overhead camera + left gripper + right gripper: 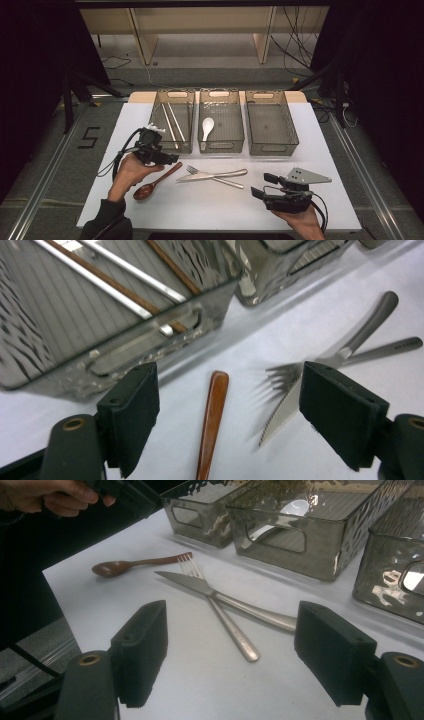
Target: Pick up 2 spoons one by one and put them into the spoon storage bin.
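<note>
The left gripper [227, 415] fills the foreground of its own view, jaws spread wide with nothing between the pads; the wooden spoon [211, 422] lies on the table below the gap, its handle pointing up toward the bins. Just right of that handle are the fork [280, 377] tines and the serrated knife [282, 412] blade, both partly behind the right-hand jaw. From above, this gripper [172, 159] hovers over the spoon's [156, 182] handle end, close to the front wall of the left bin [159, 107], which holds a pair of chopsticks [172, 124]. The spoon's bowl lies nearer the table's [310, 150] front edge, beside the left hand [131, 172].

The right gripper [230, 660] is also wide open and empty — the crossed knife [220, 597] and fork [225, 620] lie on the white surface beyond its jaws, well short of the pads. In the high view it [264, 184] is held low near the front right of the table, pointing left toward the cutlery, with the right hand [302, 222] at the edge.

Knife [212, 175] and fork [216, 178] cross each other mid-table, just right of the spoon's handle tip. Behind them the middle bin [221, 145] holds a white spoon [207, 126]; the right bin [271, 147] stands alongside.
</note>
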A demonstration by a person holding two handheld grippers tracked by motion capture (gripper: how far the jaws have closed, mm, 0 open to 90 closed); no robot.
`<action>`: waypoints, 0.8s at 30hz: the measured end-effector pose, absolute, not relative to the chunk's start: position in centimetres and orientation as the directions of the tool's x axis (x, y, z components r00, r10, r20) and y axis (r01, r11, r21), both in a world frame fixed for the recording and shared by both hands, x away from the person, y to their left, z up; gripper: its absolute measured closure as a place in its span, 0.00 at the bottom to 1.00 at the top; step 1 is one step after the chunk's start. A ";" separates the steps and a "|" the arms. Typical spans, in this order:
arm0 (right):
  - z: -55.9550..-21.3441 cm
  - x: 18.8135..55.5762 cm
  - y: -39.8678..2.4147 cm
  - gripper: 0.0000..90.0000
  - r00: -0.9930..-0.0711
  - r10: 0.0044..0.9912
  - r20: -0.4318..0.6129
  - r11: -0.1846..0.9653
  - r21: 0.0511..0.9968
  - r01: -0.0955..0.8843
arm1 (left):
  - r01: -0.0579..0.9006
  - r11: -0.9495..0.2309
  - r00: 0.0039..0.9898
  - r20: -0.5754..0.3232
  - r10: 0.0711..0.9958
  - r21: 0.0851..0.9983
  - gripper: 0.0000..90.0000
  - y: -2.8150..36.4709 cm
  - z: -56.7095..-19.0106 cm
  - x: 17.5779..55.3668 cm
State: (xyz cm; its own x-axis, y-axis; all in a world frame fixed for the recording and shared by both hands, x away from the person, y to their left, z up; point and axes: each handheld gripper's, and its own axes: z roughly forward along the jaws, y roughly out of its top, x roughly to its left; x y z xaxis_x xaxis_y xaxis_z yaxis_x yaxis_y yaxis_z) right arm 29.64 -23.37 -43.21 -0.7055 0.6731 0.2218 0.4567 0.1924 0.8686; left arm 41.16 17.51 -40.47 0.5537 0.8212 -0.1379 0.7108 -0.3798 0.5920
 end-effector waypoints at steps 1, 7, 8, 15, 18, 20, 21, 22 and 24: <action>-43.2 29.6 -23.4 0.34 -0.705 0.674 0.222 0.193 0.868 0.458 | 0.710 -0.392 0.560 -0.132 0.818 0.585 0.26 17.7 -40.7 41.1; -43.1 29.6 -23.4 0.34 -0.706 0.675 0.217 0.190 0.872 0.451 | 0.721 -0.399 0.559 -0.135 0.818 0.567 0.25 18.8 -42.0 40.4; -43.2 29.6 -23.4 0.34 -0.705 0.675 0.218 0.189 0.873 0.450 | 0.722 -0.410 0.560 -0.122 0.819 0.558 0.25 18.9 -42.2 40.4; -43.3 29.6 -23.4 0.34 -0.708 0.672 0.216 0.195 0.872 0.450 | 0.734 -0.466 0.566 -0.065 0.822 0.495 0.25 18.9 -43.8 40.1; -43.3 29.6 -23.3 0.34 -0.709 0.672 0.214 0.198 0.871 0.450 | 0.731 -0.487 0.579 -0.056 0.814 0.478 0.25 18.9 -44.0 40.1; -43.4 29.6 -23.3 0.34 -0.710 0.671 0.215 0.200 0.870 0.452 | 0.732 -0.498 0.583 -0.049 0.811 0.465 0.25 18.9 -44.1 40.0; -43.4 29.6 -23.3 0.34 -0.710 0.672 0.213 0.201 0.870 0.451 | 0.735 -0.499 0.581 -0.049 0.812 0.459 0.25 18.9 -44.2 40.0; -43.4 29.6 -23.3 0.34 -0.709 0.672 0.214 0.200 0.870 0.451 | 0.737 -0.503 0.582 -0.045 0.812 0.451 0.25 18.9 -44.3 40.1; -43.3 29.6 -23.3 0.34 -0.709 0.672 0.212 0.199 0.871 0.450 | 0.741 -0.512 0.583 -0.039 0.811 0.434 0.25 18.9 -44.4 40.1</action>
